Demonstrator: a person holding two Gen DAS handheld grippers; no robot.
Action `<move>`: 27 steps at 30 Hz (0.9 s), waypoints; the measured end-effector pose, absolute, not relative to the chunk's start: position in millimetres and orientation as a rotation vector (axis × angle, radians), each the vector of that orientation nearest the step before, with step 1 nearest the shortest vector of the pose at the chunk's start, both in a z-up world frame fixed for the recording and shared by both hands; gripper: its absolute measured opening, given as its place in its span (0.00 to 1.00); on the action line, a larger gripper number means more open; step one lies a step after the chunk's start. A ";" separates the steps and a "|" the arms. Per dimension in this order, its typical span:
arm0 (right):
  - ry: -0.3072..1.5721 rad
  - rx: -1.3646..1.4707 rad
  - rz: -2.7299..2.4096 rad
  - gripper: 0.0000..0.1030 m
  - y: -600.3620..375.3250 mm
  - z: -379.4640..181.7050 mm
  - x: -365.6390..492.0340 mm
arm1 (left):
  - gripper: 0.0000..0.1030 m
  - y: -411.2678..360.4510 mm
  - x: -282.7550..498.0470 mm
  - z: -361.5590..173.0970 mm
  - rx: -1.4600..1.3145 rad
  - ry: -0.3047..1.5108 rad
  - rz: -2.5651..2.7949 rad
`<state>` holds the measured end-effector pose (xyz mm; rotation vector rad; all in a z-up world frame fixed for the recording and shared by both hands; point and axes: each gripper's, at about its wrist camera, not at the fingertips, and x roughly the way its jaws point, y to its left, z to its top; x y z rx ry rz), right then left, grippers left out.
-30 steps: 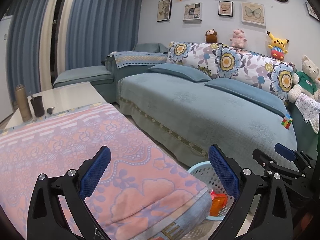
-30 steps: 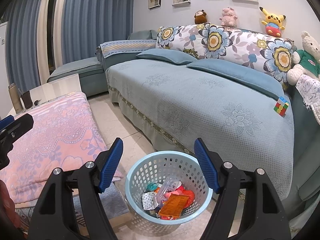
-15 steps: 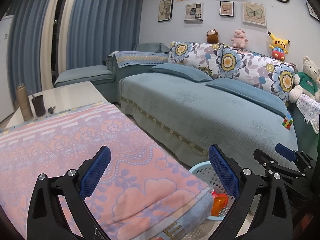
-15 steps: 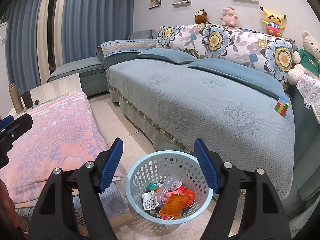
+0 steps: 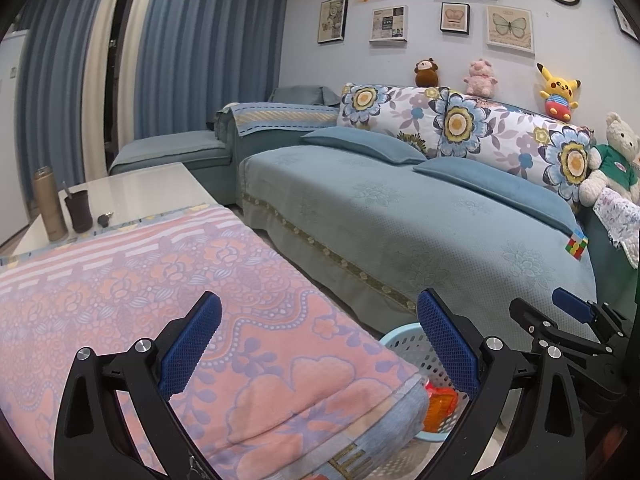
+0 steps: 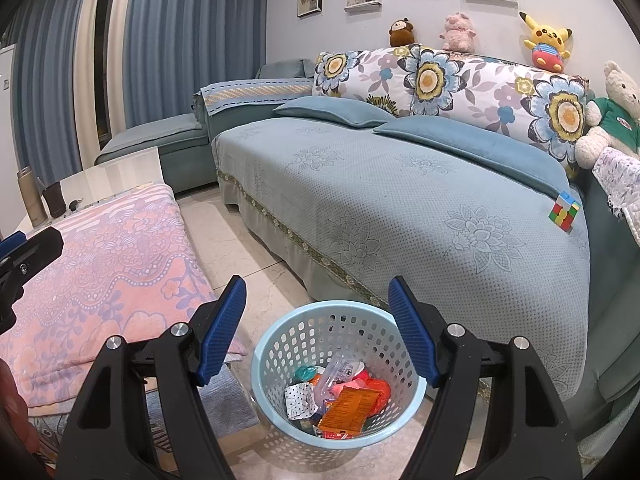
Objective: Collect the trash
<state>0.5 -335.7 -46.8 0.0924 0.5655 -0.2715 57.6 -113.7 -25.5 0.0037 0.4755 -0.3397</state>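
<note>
A light blue perforated basket [image 6: 360, 314] stands on the floor between the sofa and the table. It holds several wrappers, among them an orange packet [image 6: 348, 404]. My right gripper [image 6: 318, 330] is open and empty, above the basket. My left gripper [image 5: 320, 344] is open and empty, above the pink floral blanket [image 5: 160, 288] on the table. The basket's rim [image 5: 400, 340] and the orange packet [image 5: 440, 404] show past the blanket's corner in the left wrist view. The right gripper [image 5: 568, 312] also shows at the right edge of that view.
A blue sofa [image 6: 400, 184] with floral cushions, plush toys and a colour cube [image 6: 564, 212] fills the right. At the table's far end stand a tall flask [image 5: 48, 204], a dark cup [image 5: 78, 210] and a small dark item [image 5: 105, 219]. Tiled floor [image 6: 248, 248] runs between table and sofa.
Both grippers stay open and nearly still. The left wrist view has drifted very slightly.
</note>
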 end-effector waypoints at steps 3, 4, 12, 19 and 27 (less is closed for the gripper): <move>0.567 0.095 -0.270 0.67 -336.1 -48.1 0.2 | 0.92 -113.9 57.5 -25.4 0.003 0.476 -0.339; 0.567 0.095 -0.270 0.67 -336.1 -48.9 0.2 | 0.92 -113.7 57.5 -25.4 0.002 0.476 -0.339; 0.567 0.094 -0.271 0.67 -335.6 -48.9 0.4 | 0.92 -112.0 56.5 -26.4 -0.002 0.474 -0.331; 0.567 0.094 -0.271 0.67 -335.2 -48.7 0.2 | 0.92 -111.4 56.0 -25.8 -0.005 0.475 -0.327; 0.568 0.093 -0.270 0.67 -333.3 -49.3 0.7 | 0.92 -112.5 49.2 -22.6 0.014 0.446 -0.314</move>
